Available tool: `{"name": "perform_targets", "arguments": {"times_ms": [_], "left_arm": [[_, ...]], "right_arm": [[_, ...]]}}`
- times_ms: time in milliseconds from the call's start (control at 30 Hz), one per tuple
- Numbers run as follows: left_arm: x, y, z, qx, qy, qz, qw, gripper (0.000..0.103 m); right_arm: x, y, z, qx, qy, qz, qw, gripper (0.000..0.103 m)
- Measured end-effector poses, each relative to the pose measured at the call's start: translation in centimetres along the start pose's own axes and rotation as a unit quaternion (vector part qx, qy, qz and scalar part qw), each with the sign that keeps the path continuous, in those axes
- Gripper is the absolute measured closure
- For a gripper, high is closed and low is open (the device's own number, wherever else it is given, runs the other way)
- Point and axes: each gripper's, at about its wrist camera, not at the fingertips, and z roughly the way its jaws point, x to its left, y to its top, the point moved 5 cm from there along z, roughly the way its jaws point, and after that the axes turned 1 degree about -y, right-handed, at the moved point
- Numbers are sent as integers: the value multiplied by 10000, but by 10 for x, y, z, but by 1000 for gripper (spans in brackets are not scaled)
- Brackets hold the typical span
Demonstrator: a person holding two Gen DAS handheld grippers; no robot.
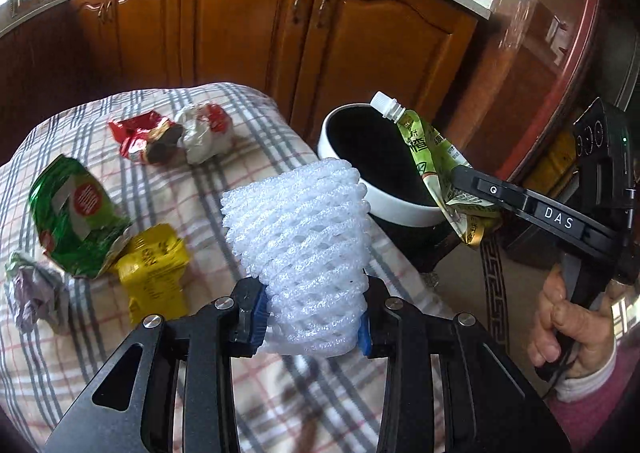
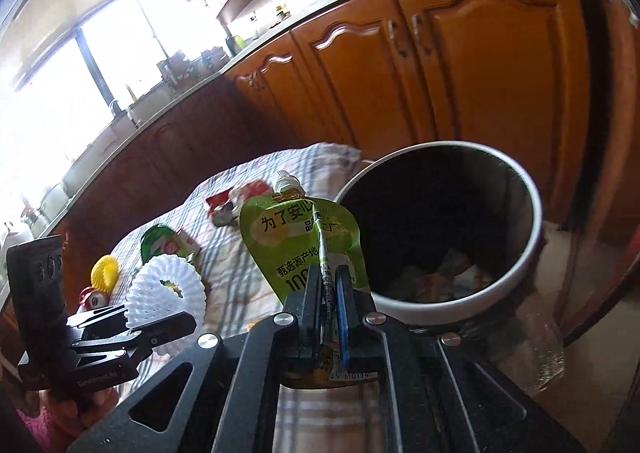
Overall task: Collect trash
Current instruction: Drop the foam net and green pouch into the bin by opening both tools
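Left wrist view, left hand-held gripper (image 1: 312,317) pinching white foam net (image 1: 304,249), right hand-held gripper (image 2: 330,289) pinching green spouted pouch (image 2: 296,237)

The white foam fruit net (image 1: 308,261), knit in an open diamond mesh, is showing between blue pads (image 1: 259,311) on the black left gripper (image 1: 312,317). At two o'clock, the lime-green spouted drink pouch (image 1: 434,157) with dark lettering and a white cap is hanging in the black right gripper (image 1: 460,183), beside the white-rimmed, dark-lined round bin (image 1: 394,209). At nine o'clock, a shiny green wrapper (image 1: 76,213) and a yellow packet (image 1: 154,269) are lying on the grey-and-red plaid white cloth (image 1: 120,109); at eleven, a red crumpled wrapper (image 1: 140,137).
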Motion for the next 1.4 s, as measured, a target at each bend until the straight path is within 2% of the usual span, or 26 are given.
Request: {"name": "perform_targets", "arguments": {"times_ms": [367, 633, 900, 1300, 1400], "left_arm": [[-46, 42, 50, 358, -296, 295, 9985, 71], [-67, 74, 89, 682, -472, 390, 9958, 71], [-74, 91, 125, 992, -510, 394, 9930, 69], [-88, 103, 152, 1113, -349, 486, 9920, 62], [-87, 104, 156, 1122, -362, 483, 9919, 54]], "right_arm": [[-55, 24, -12, -213, -455, 276, 9984, 97], [-75, 37, -2, -139, -614, 337, 9974, 97], [-86, 46, 11, 30, -759, 323, 9966, 97], [-102, 48, 30, 285, -929, 263, 9949, 97], [-103, 50, 32, 285, -958, 246, 9947, 97]]}}
